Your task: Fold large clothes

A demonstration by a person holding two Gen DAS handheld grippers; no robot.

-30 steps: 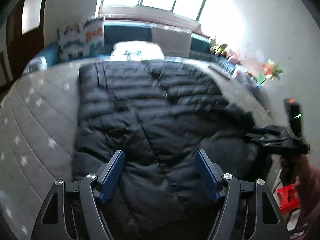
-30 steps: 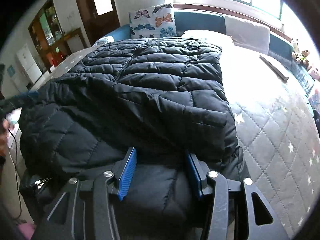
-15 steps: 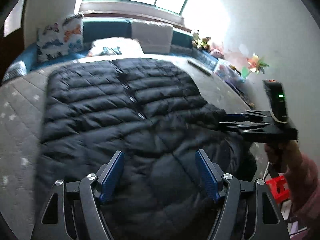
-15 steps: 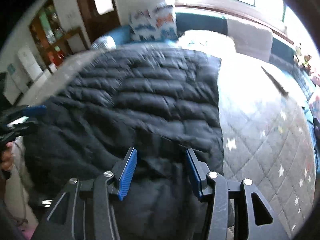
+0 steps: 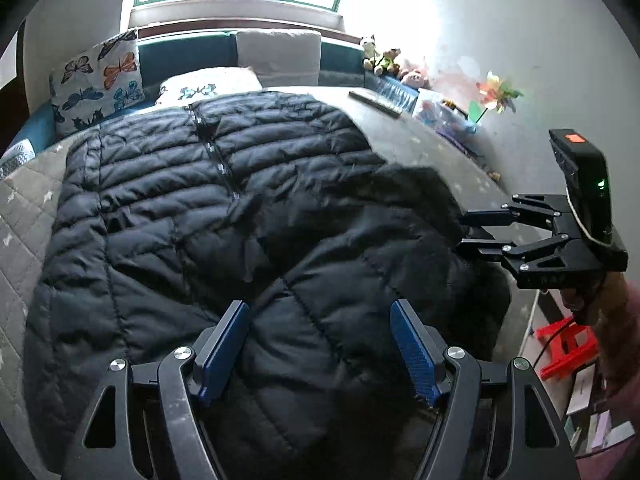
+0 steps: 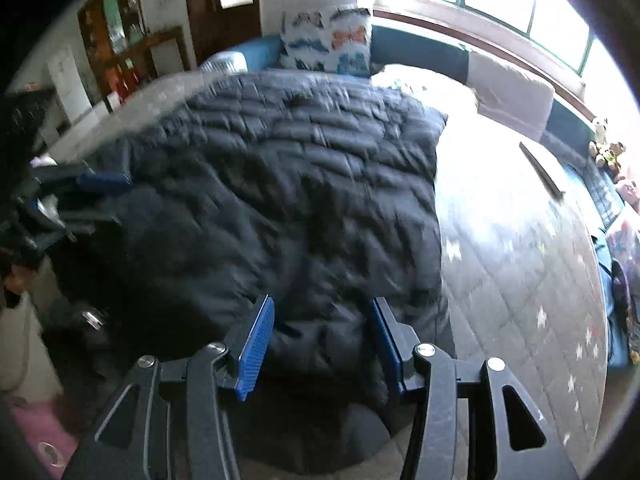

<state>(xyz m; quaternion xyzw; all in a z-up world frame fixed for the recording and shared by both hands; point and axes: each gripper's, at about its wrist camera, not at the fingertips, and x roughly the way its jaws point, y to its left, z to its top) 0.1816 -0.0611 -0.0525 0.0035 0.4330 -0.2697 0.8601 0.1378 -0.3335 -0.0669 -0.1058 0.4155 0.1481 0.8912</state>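
Left wrist view shows the black puffer coat spread across the bed, its near edge bunched. Left gripper hovers over it, jaws spread, holding nothing. Right gripper likewise stands parted above the coat's near corner, pads clear of fabric.

Motion blur smears the black puffer jacket in the right wrist view, and its near hem drops from sight behind the gripper frames.
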